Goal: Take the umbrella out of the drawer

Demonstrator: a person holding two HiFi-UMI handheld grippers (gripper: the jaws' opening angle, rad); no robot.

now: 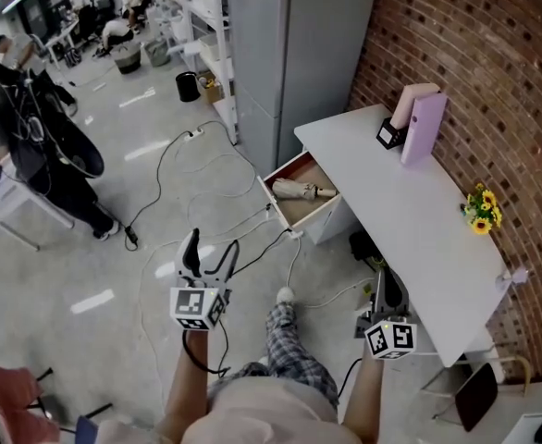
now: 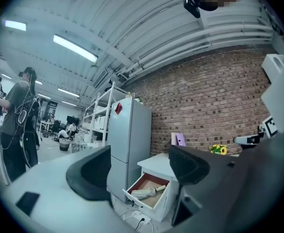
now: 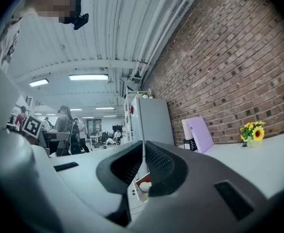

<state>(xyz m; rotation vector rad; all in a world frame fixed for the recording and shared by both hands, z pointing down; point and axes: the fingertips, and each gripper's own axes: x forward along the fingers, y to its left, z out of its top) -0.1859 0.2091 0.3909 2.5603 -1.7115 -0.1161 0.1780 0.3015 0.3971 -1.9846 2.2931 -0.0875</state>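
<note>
The folded cream-coloured umbrella (image 1: 301, 191) lies inside the pulled-out wooden drawer with a white front (image 1: 319, 215). It is well ahead of both claws and touched by neither. In the left gripper view the umbrella (image 2: 144, 193) shows low in the gap between that claw's jaws, far beyond them.

The left gripper (image 1: 214, 248) is released. Its two dark jaws stand wide apart (image 2: 139, 159) with only distant background between them. It points level toward the drawer, which sits ahead of it and off to its right.

The right gripper (image 1: 379, 280) is clenched. Its ribbed jaws meet at the tips (image 3: 143, 144) and hold nothing. It hangs close by the front edge of the long white desk (image 1: 410, 220), with the drawer ahead of it and to its left.

Beyond the drawer stands a tall grey refrigerator (image 1: 271, 63). On the desk, ahead and to the right of the right claw, a lilac folder (image 1: 424, 128) leans on the red brick wall (image 1: 493, 54). Nearer along that wall sits a small bunch of yellow flowers (image 1: 482, 211). Thin cables (image 1: 188, 155) trail over the grey floor ahead of the left claw.
</note>
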